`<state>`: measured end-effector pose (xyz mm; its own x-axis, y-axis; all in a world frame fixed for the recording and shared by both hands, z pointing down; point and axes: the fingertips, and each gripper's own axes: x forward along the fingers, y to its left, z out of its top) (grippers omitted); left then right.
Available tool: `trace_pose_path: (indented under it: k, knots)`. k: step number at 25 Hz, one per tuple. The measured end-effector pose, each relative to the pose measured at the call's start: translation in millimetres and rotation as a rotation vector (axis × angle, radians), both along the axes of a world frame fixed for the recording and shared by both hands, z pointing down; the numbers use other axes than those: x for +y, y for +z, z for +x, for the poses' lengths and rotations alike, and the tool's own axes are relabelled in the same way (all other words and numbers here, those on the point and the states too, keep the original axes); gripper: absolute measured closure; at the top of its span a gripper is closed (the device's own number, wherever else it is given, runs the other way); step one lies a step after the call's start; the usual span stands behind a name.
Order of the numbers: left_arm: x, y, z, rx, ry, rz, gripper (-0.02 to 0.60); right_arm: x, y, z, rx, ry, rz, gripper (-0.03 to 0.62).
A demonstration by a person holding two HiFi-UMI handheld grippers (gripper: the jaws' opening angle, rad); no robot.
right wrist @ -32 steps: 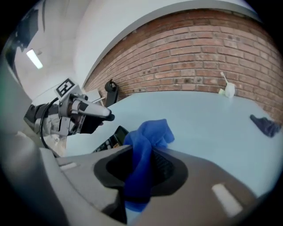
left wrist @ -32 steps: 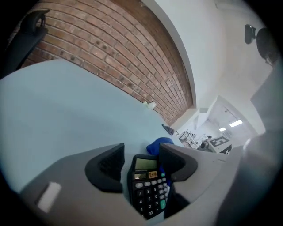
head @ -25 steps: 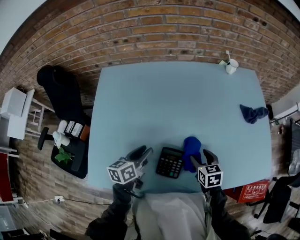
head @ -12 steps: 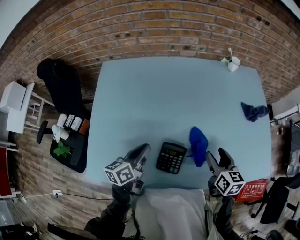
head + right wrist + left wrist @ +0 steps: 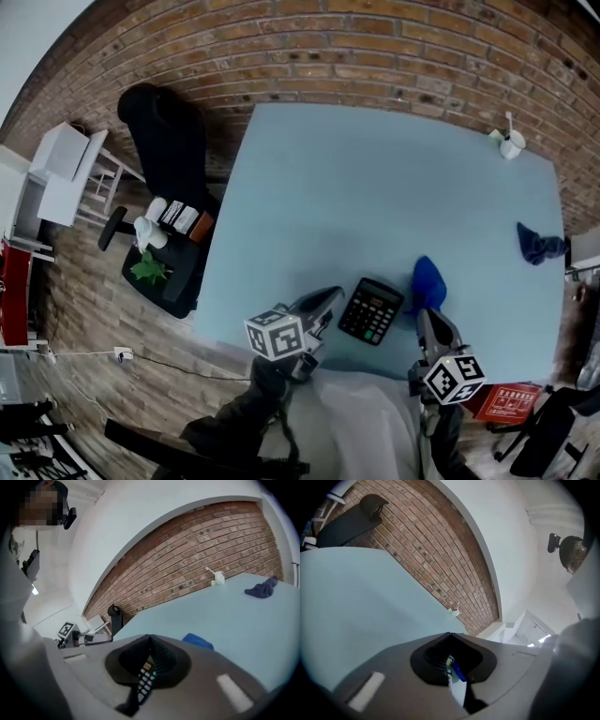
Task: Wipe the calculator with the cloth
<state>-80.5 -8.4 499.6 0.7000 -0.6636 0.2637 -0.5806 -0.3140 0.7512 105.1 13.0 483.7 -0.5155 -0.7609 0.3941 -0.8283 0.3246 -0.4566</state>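
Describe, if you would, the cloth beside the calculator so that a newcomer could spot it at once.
Find the pale blue table in front of the brick wall. Near its front edge lies a black calculator, and the cloth sits bunched just right of it. It is bright blue; the other cloth, at the right edge, is dark navy.

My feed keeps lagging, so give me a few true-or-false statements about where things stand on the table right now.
1. The blue cloth lies on the table beside the calculator. True.
2. The right gripper holds the blue cloth. False: its jaws have just closed together on nothing.
3. A white cup stands at the table's far corner. True.
4. The calculator is covered by a cloth. False: it lies bare, keys up.
5. A second, darker cloth lies near the table's right edge. True.
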Motion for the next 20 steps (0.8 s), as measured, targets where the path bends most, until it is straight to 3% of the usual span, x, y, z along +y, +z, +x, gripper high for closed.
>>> trace_pose_path:
  k: [20]
  knots:
    - [9.4, 12.8, 11.9, 0.018, 0.032, -0.065, 0.574, 11.4, 21.0, -24.0, 0.050, -0.088, -0.057, 0.592]
